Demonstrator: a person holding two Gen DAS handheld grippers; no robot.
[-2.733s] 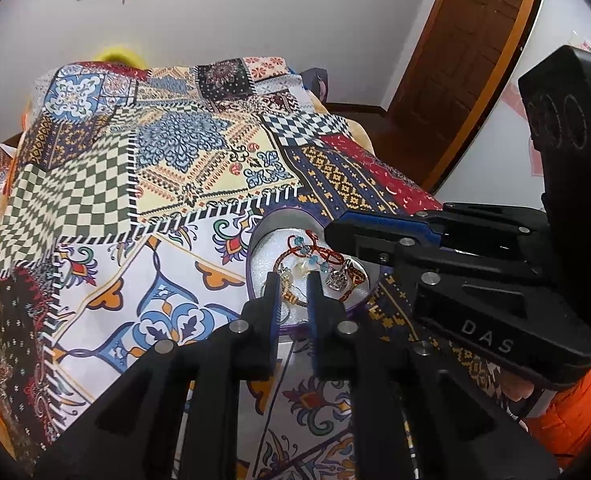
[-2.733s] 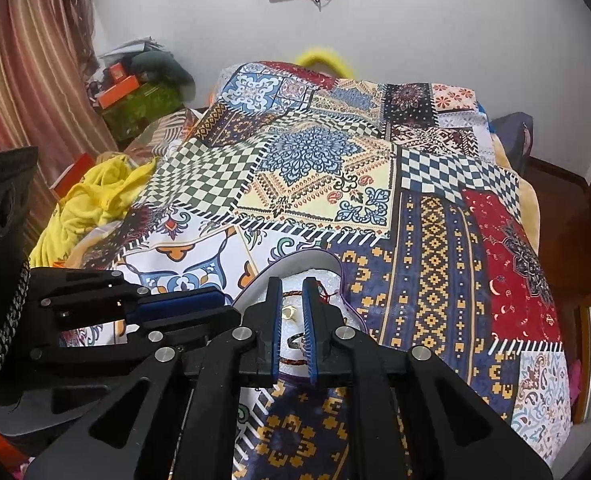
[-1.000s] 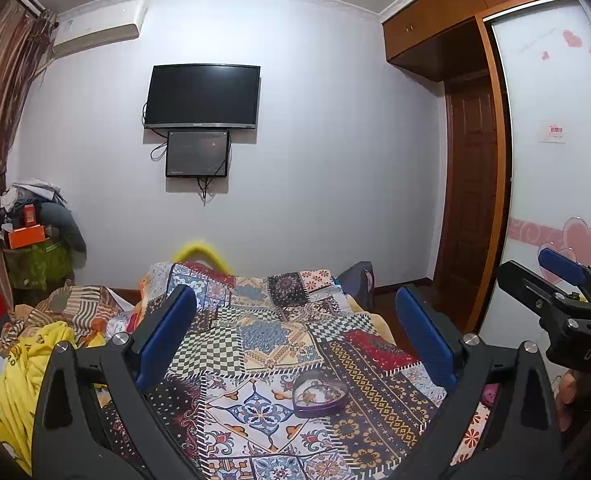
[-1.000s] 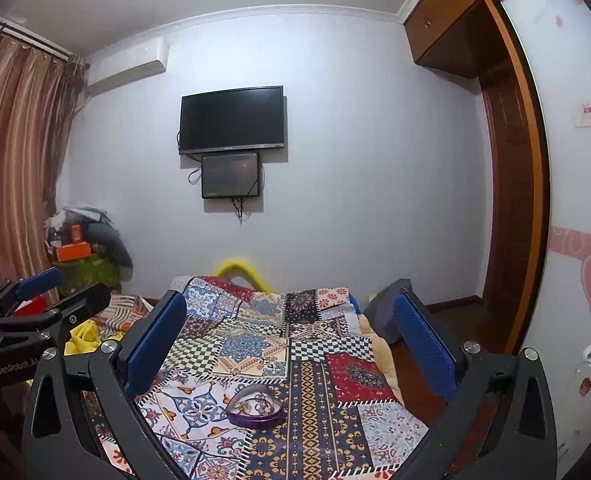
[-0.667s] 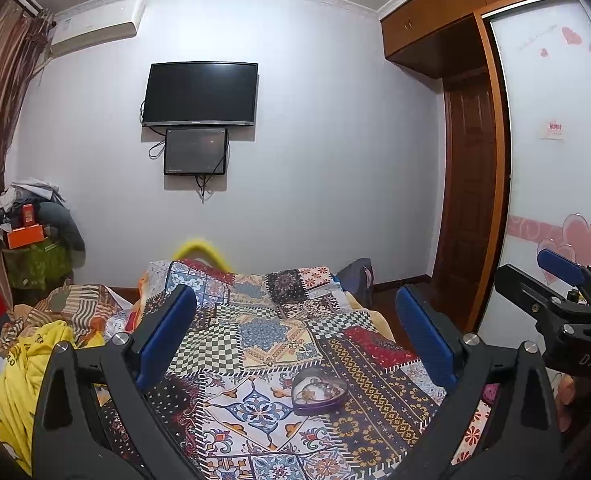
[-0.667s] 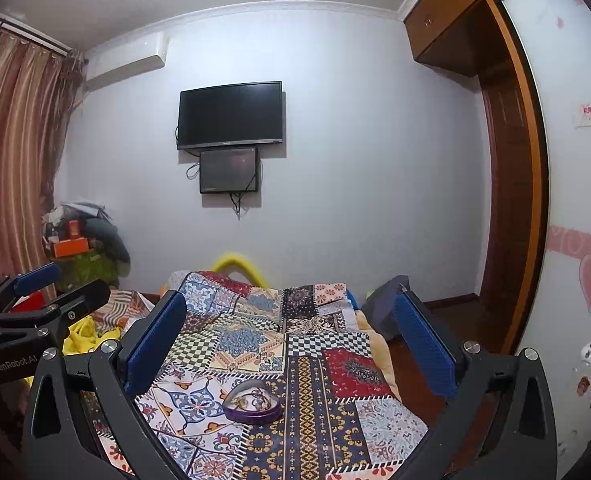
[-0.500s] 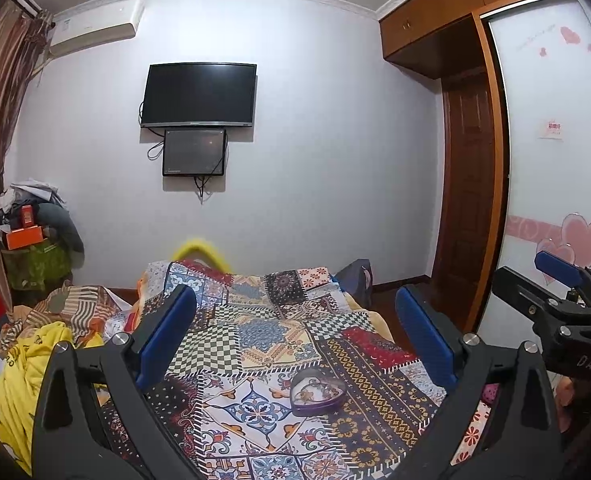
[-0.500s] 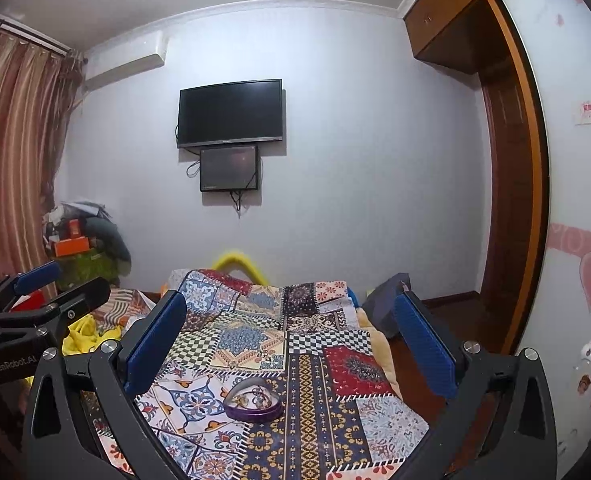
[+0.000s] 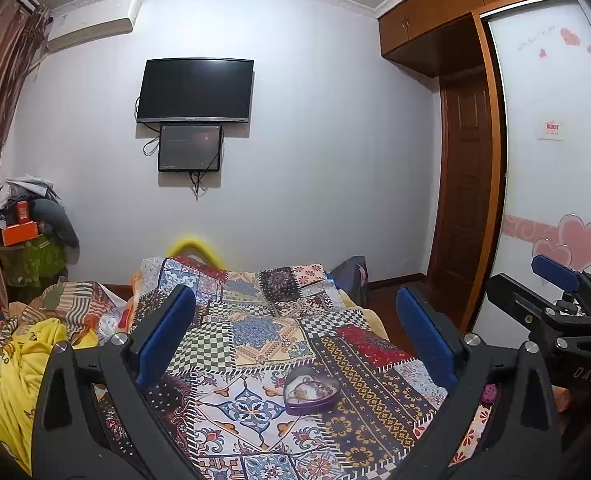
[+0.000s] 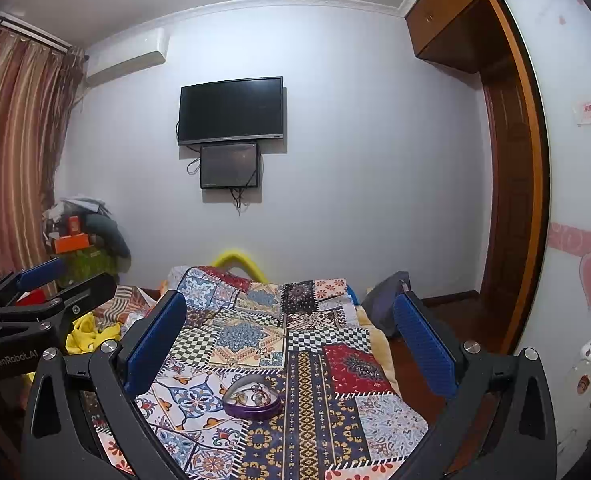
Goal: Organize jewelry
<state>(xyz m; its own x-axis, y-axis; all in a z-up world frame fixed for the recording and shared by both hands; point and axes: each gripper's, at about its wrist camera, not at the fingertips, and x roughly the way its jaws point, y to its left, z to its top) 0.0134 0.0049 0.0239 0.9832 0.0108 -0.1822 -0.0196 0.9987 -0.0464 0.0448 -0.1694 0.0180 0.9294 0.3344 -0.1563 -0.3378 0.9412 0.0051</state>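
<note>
A purple heart-shaped jewelry box [image 9: 310, 391] lies open on the patchwork bedspread [image 9: 255, 332], with several bracelets and small pieces inside. It also shows in the right wrist view [image 10: 251, 398]. My left gripper [image 9: 295, 336] is wide open and empty, held back from and above the box. My right gripper [image 10: 289, 336] is also wide open and empty, likewise well back from the box. Each gripper shows at the edge of the other's view: the right gripper [image 9: 555, 292] and the left gripper [image 10: 43, 280].
The bed fills the lower middle. Yellow clothes [image 9: 19, 368] and a cluttered pile [image 9: 27, 232] are at the left. A TV [image 9: 194, 90] hangs on the far wall. A wooden door [image 9: 467, 200] and a wardrobe panel with hearts [image 9: 555, 200] are at the right.
Since 2.7 s ago both grippers pulled far back from the box and opened wide. Over the last second the views have barely shifted.
</note>
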